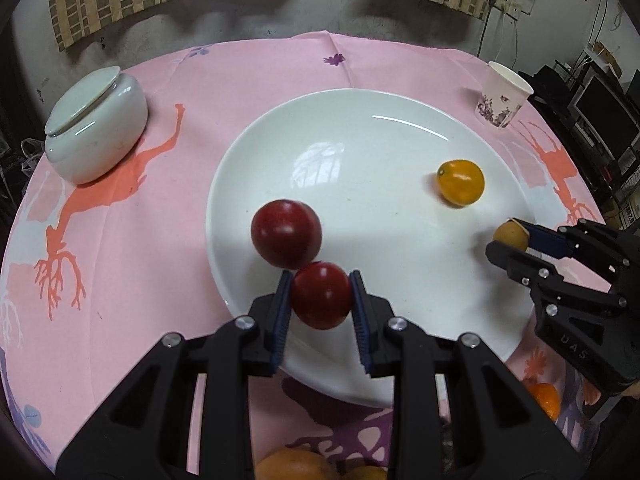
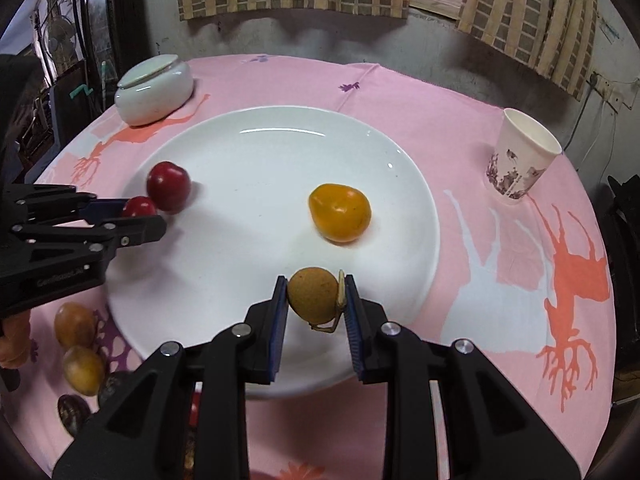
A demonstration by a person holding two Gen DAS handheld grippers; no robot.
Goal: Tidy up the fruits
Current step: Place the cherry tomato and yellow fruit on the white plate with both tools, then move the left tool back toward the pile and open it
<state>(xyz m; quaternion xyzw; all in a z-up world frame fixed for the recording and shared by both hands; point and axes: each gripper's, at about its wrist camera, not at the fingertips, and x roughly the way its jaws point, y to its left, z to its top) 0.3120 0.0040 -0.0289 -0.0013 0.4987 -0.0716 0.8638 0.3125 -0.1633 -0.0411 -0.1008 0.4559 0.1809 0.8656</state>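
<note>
Glossy red, a round small fruit [image 1: 320, 295] sits clamped in the left tool [image 1: 320, 300] over the smooth white plate [image 1: 380, 128], beside a larger red fruit [image 1: 286, 233]. Matte and tan, a rough-skinned fruit [image 2: 313, 294] with a woody stem is clamped in the right tool [image 2: 316, 300], near a shiny orange fruit [image 2: 339, 213].

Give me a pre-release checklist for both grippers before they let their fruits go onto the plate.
1. Left gripper clamped on the small red fruit: ok.
2. Right gripper clamped on the brown fruit: ok.
3. Both fruits over the white plate: ok.
4. Bare plate under the brown fruit: ok; the yellow fruit lies apart.
5. Room beside the small red fruit: not ok; the larger red fruit sits right against it.
6. Either held fruit resting on the plate: cannot tell.
</note>
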